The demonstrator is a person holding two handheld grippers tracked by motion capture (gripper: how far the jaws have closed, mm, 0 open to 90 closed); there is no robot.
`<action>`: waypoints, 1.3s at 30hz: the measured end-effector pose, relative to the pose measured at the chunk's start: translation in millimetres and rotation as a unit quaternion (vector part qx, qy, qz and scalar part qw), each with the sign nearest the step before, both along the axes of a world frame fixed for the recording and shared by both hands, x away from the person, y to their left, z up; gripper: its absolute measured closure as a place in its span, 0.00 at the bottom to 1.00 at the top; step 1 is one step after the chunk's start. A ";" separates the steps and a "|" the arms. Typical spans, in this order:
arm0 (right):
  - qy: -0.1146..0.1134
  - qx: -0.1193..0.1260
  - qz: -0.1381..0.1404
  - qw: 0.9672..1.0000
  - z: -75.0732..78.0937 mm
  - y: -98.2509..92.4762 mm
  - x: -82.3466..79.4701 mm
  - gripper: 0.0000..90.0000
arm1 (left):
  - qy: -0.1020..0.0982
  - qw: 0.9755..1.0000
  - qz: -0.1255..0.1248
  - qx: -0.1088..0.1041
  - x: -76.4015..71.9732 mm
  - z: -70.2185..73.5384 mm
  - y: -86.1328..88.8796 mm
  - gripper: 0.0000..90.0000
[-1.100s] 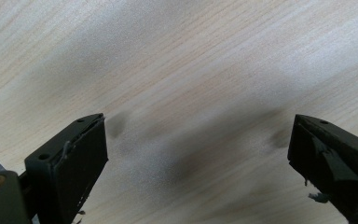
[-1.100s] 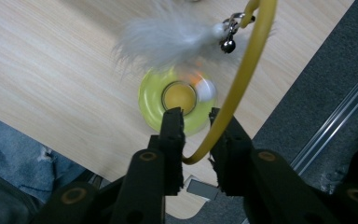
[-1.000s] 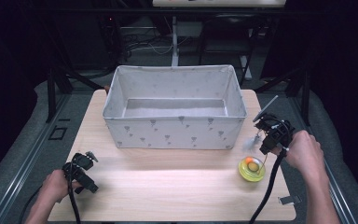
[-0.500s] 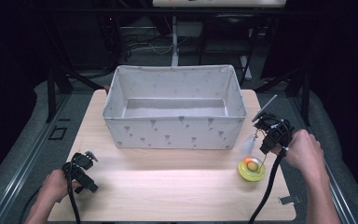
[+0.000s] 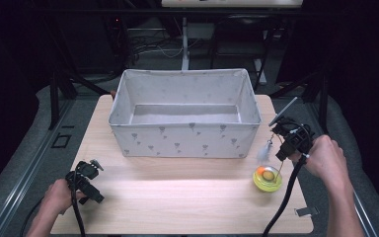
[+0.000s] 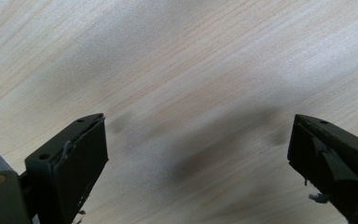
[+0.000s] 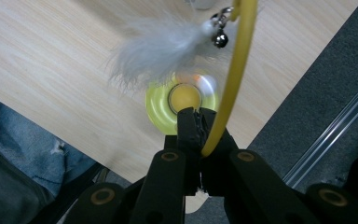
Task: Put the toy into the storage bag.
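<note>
1. Now, a pale wooden table (image 5: 177, 197) is seen from the high view, with a grey fabric bin (image 5: 185, 133) standing open-topped across its far half.
2. The left gripper (image 5: 90, 183) is held low over the near left corner of the table by the left hand (image 5: 59, 196), well apart from the bin.
3. In the left gripper view its two black jaws are spread wide, and bare wood grain lies between them; nothing is gripped.
4. Over on the other side, the right gripper (image 5: 282, 148) is held by the right hand (image 5: 328, 160) near the table's right edge, just beside the bin's right front corner.
5. In the right gripper view the jaws of the right gripper (image 7: 199, 126) are pressed close together, and a thin yellow wand (image 7: 235, 70) is pinched between them.
6. The wand is seen curving upward from the jaws, and a white feather (image 7: 161, 49) with a small bell (image 7: 220, 39) is hung from its upper end.
7. Below the feather, a round yellow base (image 7: 161, 109) with an orange ball (image 7: 185, 97) at its middle is set on the table.
8. From the high view the yellow base (image 5: 267, 177) is placed near the right front of the table, just ahead of the right hand, with the feather (image 5: 264, 150) hanging above and behind it.
</note>
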State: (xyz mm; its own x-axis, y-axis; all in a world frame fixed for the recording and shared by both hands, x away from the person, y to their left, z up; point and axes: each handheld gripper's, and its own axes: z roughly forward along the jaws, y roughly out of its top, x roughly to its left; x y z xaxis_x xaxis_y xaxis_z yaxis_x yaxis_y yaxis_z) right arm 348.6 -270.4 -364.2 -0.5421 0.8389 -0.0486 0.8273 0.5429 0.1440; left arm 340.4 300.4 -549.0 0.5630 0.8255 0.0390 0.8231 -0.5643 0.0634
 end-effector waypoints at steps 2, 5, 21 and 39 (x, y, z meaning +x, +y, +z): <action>0.001 0.001 0.000 1.000 2.2 1.5 0.6 0.98 | 0.000 1.000 0.000 0.000 0.0 0.0 0.0 0.06; -0.002 0.002 0.000 1.000 4.0 3.2 1.1 0.98 | 0.000 1.000 0.000 0.000 -0.1 0.0 0.1 0.06; -0.010 0.015 0.025 1.000 28.1 14.7 3.1 0.98 | -0.003 1.000 0.003 -0.001 0.1 1.0 0.7 0.05; -0.010 0.009 0.057 0.998 65.7 26.8 2.5 0.98 | -0.003 1.000 0.002 0.000 0.4 1.0 0.7 0.05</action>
State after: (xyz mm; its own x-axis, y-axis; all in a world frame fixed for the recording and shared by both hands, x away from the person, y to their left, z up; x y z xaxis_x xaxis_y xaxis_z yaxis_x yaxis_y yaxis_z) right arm 351.1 -243.6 -298.6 -0.6329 0.7729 -0.0461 0.7573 0.6303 0.1711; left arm 340.8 301.1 -548.0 0.5593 0.8278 0.0427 0.8250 -0.5610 0.0683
